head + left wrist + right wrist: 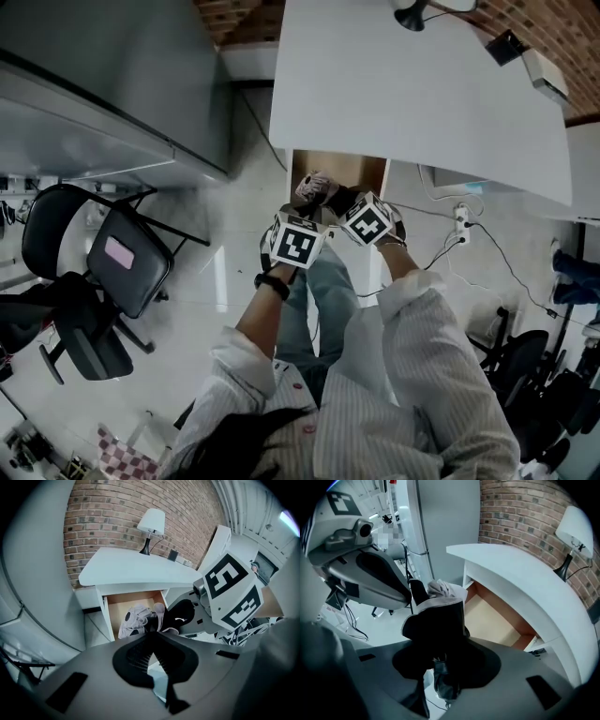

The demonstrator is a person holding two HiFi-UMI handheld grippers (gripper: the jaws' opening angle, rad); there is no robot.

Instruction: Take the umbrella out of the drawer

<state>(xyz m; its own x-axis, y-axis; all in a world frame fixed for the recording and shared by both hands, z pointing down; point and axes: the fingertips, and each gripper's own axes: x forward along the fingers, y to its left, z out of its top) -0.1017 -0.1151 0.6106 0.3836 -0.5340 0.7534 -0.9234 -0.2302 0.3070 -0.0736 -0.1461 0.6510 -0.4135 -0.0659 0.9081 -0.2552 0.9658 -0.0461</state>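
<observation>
Right gripper (pixel 438 644): jaws partly closed, clamped on black end of umbrella (pixel 436 613). Left gripper (pixel 152 631): tips pinch its pale fabric. Umbrella hangs over front edge of drawer (pixel 136 601), outside desk (pixel 126 566) edge. Lift both ends evenly and draw toward body. Loose fabric likely to slip.

Between my right fingers (pixel 420 698) the umbrella (pixel 436 620) reads black, with pale patterned cloth at its far end. Beyond them: drawer (pixel 129 601) tan wood inside, desk (pixel 126 566) white, wall (pixel 103 513) red-brown brick.
</observation>
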